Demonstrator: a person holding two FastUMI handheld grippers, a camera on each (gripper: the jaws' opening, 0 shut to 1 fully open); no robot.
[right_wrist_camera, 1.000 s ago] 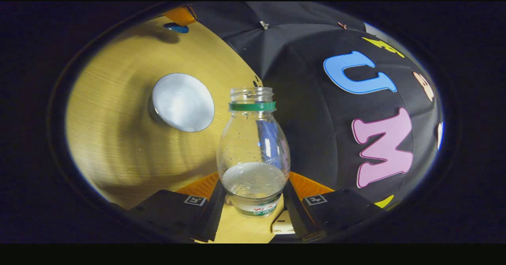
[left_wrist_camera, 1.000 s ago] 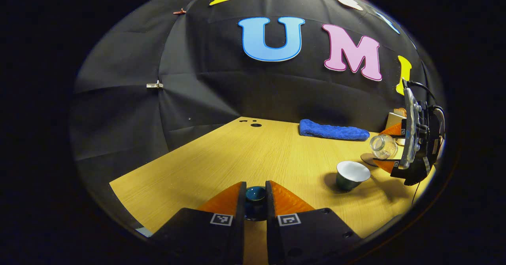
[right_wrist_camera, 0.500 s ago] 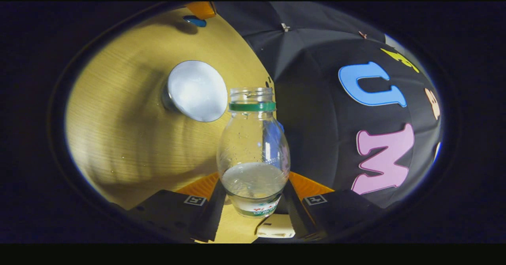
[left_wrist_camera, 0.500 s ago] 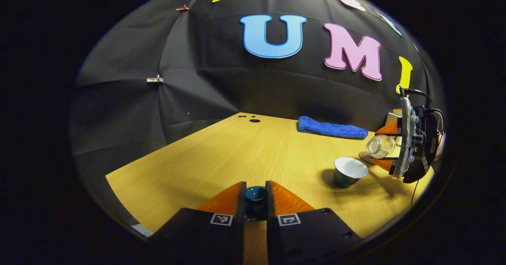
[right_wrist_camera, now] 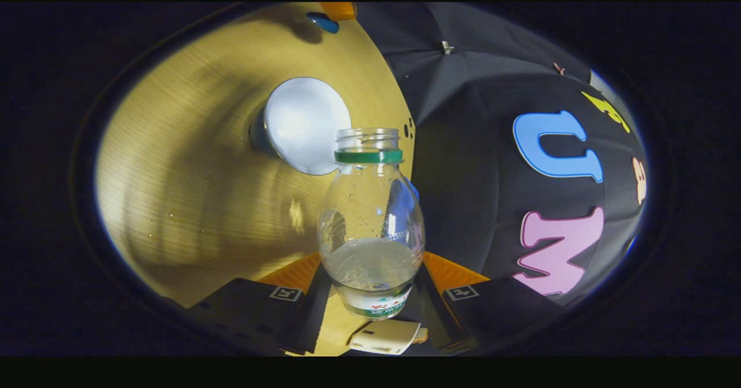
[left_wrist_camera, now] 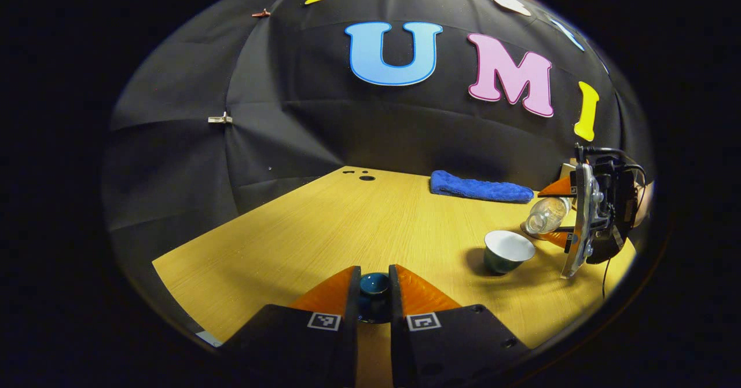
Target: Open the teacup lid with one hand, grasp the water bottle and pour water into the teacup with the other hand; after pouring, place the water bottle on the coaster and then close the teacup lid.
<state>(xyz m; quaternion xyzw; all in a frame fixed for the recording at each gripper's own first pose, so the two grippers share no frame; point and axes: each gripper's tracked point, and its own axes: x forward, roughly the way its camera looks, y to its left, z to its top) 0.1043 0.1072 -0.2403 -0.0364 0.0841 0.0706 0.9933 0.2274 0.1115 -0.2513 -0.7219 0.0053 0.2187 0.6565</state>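
Note:
My left gripper (left_wrist_camera: 373,270) is shut on the dark teal teacup lid (left_wrist_camera: 374,286), held low over the table's front edge. The teacup (left_wrist_camera: 508,251), dark outside and white inside, stands uncovered at the right. Beside it my right gripper (left_wrist_camera: 547,214) holds the clear water bottle (left_wrist_camera: 535,224) tipped, mouth toward the cup. In the right gripper view that gripper (right_wrist_camera: 371,257) is shut on the uncapped bottle (right_wrist_camera: 370,214), which has a green neck ring. Its water lies near the fingers. The bottle's mouth overlaps the teacup (right_wrist_camera: 304,124) rim. No stream shows.
A folded blue towel (left_wrist_camera: 480,188) lies at the back of the wooden table (left_wrist_camera: 347,220). A small cream box (right_wrist_camera: 385,336) sits below the bottle in the right gripper view. Cable holes (left_wrist_camera: 366,177) mark the far table edge. Black cloth walls close the back and left.
The right gripper has tipped the bottle further and brought its mouth closer to the teacup. The left gripper has stayed almost still with the lid.

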